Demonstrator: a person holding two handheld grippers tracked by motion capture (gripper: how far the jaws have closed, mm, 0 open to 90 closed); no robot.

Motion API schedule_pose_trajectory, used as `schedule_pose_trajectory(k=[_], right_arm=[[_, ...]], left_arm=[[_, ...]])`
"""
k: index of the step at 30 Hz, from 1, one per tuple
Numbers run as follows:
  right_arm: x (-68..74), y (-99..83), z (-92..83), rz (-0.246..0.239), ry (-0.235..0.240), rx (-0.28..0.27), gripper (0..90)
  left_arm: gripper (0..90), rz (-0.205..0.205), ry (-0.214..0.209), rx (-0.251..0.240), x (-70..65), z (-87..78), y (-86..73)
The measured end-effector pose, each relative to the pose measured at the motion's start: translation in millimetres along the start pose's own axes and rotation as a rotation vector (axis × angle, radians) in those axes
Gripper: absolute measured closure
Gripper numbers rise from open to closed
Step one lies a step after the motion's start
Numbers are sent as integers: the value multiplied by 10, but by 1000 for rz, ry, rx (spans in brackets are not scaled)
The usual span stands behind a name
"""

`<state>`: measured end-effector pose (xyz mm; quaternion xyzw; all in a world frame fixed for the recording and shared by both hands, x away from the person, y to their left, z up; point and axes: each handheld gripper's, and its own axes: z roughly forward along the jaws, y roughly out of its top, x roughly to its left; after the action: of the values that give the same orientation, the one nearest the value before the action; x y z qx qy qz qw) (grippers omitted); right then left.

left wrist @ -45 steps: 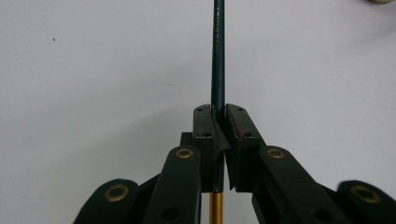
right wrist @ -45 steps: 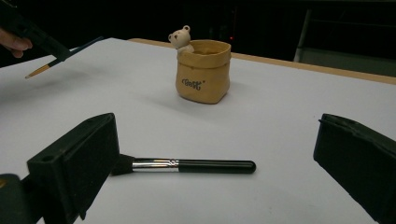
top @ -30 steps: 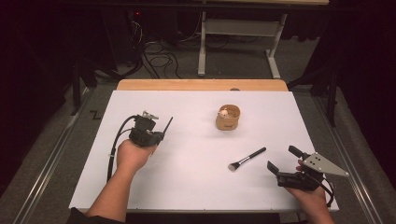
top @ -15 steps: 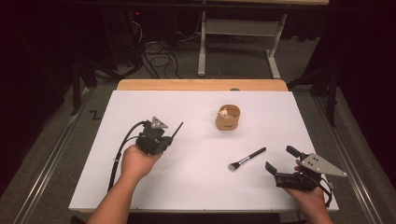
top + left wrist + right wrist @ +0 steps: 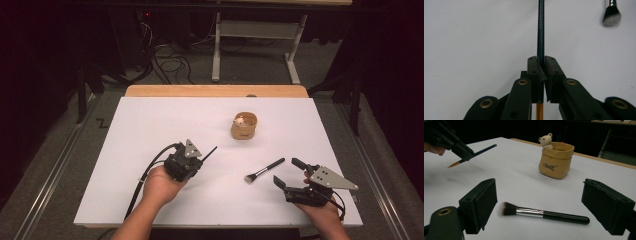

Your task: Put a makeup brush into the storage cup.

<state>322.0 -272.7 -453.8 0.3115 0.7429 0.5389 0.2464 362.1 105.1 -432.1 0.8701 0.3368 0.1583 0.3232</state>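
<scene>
Left hand-held gripper (image 5: 200, 161) clenched on a thin, stiff, light pencil (image 5: 540, 27), held above the bench (image 5: 150, 125) near its middle. Right hand-held gripper (image 5: 539, 207) released, jaws either side of a brush (image 5: 544, 213) lying on the bench; best gripped at its rigid, likely slippery black handle, not the soft bristles.

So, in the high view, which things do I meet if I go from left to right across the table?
left gripper holding a thin dark pencil → bear-topped tan pot → makeup brush → open right gripper
</scene>
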Motion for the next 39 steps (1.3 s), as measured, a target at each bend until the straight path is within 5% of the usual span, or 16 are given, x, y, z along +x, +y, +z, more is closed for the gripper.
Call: schedule_pose_trajectory(k=[11,26,30,39], right_arm=[[173,34,180,-80,43,66,188],[638,214,611,-334,79,164,309],[728,218,709,-381,96,193,341],[815,189,769,-440,129,206,399]], left_arm=[[837,72,5,4,-116,36,-23],[836,173,-56,66,-236,7,19],[836,204,-68,131,-249,21,34],[836,231,-122,192,-329,21,140]])
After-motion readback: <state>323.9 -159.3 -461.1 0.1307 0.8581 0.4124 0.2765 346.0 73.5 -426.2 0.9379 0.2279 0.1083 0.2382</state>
